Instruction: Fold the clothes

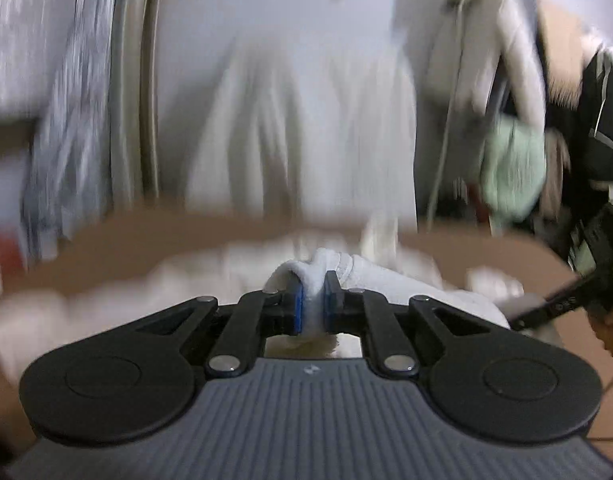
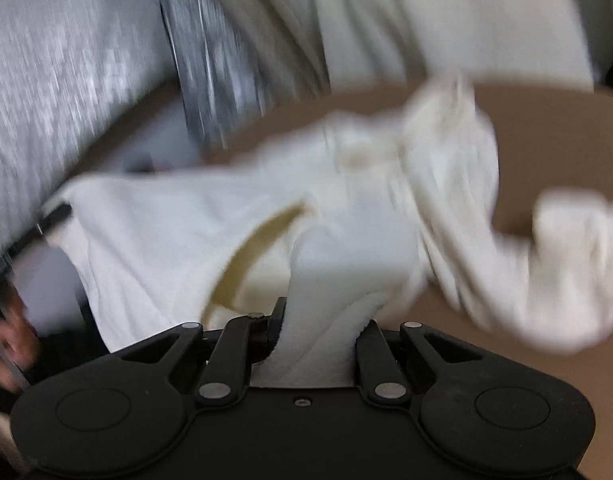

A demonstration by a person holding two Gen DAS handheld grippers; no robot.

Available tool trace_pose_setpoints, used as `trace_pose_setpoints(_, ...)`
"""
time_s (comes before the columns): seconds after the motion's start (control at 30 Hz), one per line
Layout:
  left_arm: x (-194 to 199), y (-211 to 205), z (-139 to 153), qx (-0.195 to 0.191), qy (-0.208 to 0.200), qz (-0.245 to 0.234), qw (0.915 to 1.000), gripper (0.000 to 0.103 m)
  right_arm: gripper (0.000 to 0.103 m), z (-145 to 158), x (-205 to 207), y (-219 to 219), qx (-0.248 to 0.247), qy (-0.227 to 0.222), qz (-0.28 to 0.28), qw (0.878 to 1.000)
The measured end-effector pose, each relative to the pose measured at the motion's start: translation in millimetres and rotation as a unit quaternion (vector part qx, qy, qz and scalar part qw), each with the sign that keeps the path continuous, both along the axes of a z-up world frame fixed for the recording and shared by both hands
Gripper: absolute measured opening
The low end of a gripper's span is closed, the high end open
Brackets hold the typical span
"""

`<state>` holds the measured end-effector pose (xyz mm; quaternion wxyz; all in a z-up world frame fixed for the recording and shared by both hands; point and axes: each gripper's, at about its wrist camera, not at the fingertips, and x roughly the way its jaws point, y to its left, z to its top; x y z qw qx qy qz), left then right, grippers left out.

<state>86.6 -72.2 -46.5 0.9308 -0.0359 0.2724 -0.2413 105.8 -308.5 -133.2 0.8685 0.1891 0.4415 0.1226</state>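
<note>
Both grippers are pinching the white garment (image 2: pixel 234 220): left gripper (image 1: pixel 313 300) and right gripper (image 2: pixel 322 320), over the brown table (image 2: pixel 546 140).

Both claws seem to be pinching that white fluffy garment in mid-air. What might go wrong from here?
The left gripper pinches only a thin bunch of the white garment, so it might slip free. A loose sleeve dangles over the brown table and may spoil the fold. Everything is blurred, suggesting fast motion.

Brown table (image 2: pixel 546 140), hanging grey hoodie (image 1: pixel 466 60)
</note>
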Motion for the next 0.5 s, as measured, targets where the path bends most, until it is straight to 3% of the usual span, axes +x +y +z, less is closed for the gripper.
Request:
trace_pose_setpoints(0.07,4,11,-35,-0.010,0.100,0.019,0.9948,0.011,0.011,-40,-8,17,-0.028,0.063,0.016,0.997)
trace_pose_setpoints(0.13,4,6,-61,0.016,0.144,0.027,0.9891,0.010,0.011,-75,-15,36,-0.063,0.112,0.031,0.991)
trace_pose_setpoints(0.23,-6,1,-54,0.049,0.115,0.018,0.9920,0.010,0.010,-73,-14,42,-0.060,0.110,0.034,0.992)
trace_pose_setpoints(0.4,-10,5,2,-0.018,0.060,-0.003,0.9980,0.009,0.009,-22,-20,52,-0.097,0.093,0.073,0.988)
trace_pose_setpoints(0.5,-2,-2,28,0.001,0.017,0.013,0.9998,0.009,0.009,-7,-24,55,-0.154,0.108,0.074,0.979)
